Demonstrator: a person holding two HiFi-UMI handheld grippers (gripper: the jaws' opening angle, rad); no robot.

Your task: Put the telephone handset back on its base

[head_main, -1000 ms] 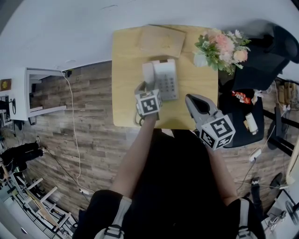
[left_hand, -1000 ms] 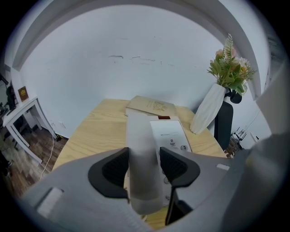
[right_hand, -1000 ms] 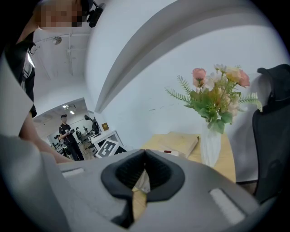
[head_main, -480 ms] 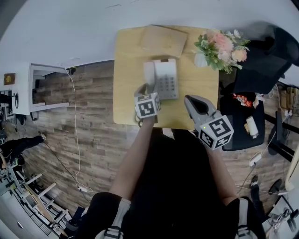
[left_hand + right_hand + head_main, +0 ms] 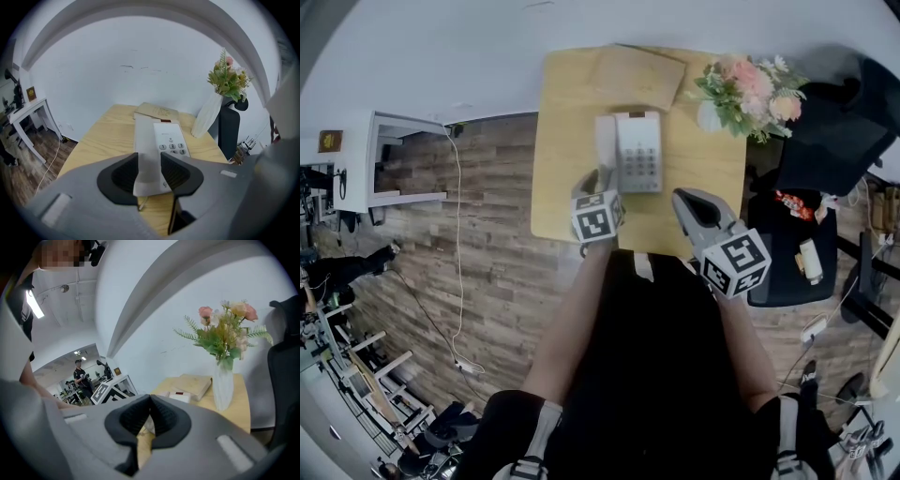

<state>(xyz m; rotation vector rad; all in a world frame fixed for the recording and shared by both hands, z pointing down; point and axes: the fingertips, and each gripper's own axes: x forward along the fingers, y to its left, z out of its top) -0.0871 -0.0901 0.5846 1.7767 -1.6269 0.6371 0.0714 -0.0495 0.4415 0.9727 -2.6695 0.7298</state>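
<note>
Handset (image 5: 146, 140) lies lengthwise along the left edge of the base (image 5: 170, 138), touching it, near end toward me. Can't tell if it's seated in the cradle or just resting against the base; its cord (image 5: 140, 203) trails off the near end.

Left tool (image 5: 149, 174) is straddling that near end, one pad on each long side. Jaws are closing, roughly mid-travel, and the pads look to be meeting the handset's flanks. Head view agrees: left tool (image 5: 597, 178) sits just in front of the handset (image 5: 605, 142), in line with it.

Right tool (image 5: 150, 414) has its jaws together with nothing in them, parked over the near edge of the surface (image 5: 567, 112), right of the phone, apart from it.

Step, as I read it: taking hold of the handset. Next needs a firm pinch, a small lift, a shift right over the cradle, then a level set-down. The grip is at one end only, so the far end may droop; also watch for the cord snagging.
</note>
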